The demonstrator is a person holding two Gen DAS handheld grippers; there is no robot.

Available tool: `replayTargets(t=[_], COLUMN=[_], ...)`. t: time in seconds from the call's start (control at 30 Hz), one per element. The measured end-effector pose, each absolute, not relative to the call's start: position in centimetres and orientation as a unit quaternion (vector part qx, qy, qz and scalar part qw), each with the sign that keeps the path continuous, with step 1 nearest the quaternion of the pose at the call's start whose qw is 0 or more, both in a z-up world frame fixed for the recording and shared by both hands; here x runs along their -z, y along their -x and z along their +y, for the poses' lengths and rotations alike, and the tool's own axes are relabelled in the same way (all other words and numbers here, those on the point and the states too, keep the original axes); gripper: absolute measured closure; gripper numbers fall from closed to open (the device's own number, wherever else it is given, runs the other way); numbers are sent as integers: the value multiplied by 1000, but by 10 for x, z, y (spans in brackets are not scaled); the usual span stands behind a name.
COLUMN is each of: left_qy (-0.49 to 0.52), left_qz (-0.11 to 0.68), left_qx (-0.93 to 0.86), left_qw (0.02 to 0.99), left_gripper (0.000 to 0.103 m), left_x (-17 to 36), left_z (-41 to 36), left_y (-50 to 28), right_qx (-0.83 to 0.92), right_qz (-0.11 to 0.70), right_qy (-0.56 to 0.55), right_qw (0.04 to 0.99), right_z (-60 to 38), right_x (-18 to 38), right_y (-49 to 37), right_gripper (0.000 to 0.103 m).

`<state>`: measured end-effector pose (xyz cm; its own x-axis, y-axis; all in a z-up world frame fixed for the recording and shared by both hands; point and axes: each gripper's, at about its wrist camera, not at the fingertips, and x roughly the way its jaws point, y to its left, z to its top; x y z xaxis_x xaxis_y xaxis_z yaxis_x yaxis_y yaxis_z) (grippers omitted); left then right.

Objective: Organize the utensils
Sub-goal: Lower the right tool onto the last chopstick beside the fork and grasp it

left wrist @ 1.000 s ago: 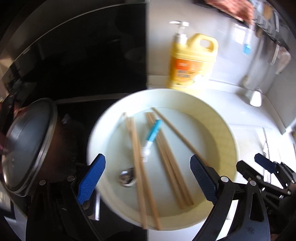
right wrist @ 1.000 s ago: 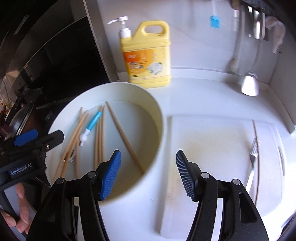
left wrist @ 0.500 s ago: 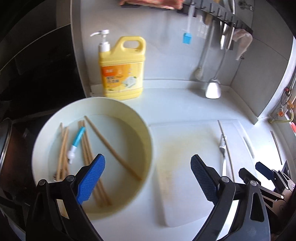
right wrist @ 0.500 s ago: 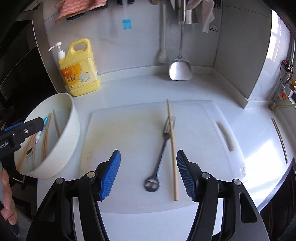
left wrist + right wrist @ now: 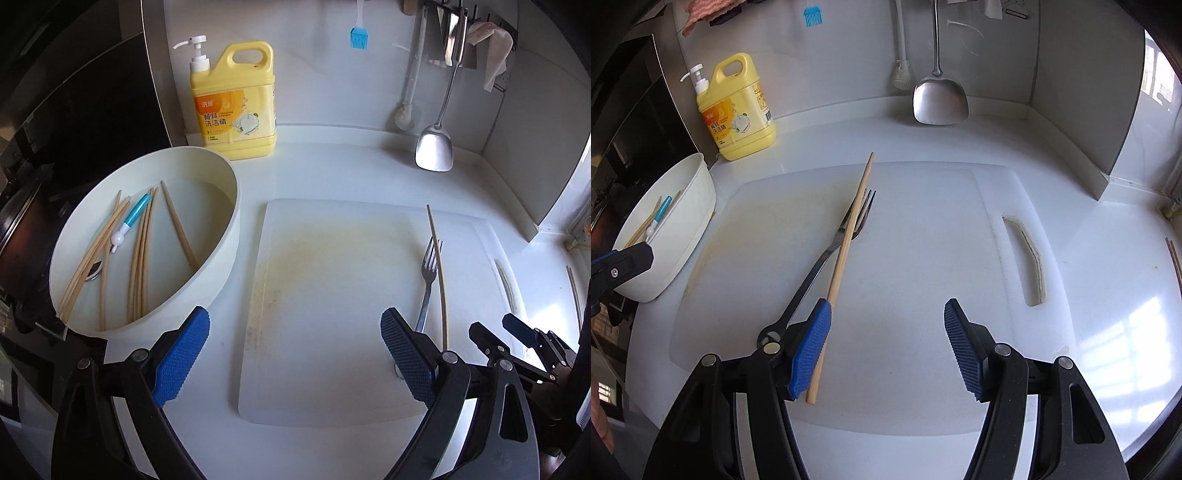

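Both hand-held grippers, left (image 5: pixel 295 356) and right (image 5: pixel 884 345), gape wide and empty above the cutting board (image 5: pixel 923 258).

White kitchen counter (image 5: pixel 332 173) with a board, a bowl and a soap jug.

A white cutting board (image 5: pixel 332 314) lies flat in the middle; a round white bowl (image 5: pixel 221 266) stands just beside its left edge. A yellow dish-soap jug (image 5: pixel 238 107) stands upright against the back wall behind the bowl. A pair of chopsticks (image 5: pixel 1174 258) lies far right, well apart from the board.
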<state>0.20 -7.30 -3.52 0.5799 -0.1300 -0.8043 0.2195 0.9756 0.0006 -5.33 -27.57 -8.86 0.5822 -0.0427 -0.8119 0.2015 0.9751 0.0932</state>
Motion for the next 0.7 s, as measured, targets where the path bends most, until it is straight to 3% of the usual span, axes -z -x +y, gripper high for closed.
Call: replayTargets(t=[0.7], left_qy=[-68], left_qz=[441], left_qx=[118], left_qw=[887], left_gripper=[10], left_x=[66], left_z=[-81], left_y=[-16], right_qx=[110], right_qz=[437], right_qy=[-69], right_qw=[890], right_z=[-254], right_x=[113], right_y=[17], right_gripper=[42])
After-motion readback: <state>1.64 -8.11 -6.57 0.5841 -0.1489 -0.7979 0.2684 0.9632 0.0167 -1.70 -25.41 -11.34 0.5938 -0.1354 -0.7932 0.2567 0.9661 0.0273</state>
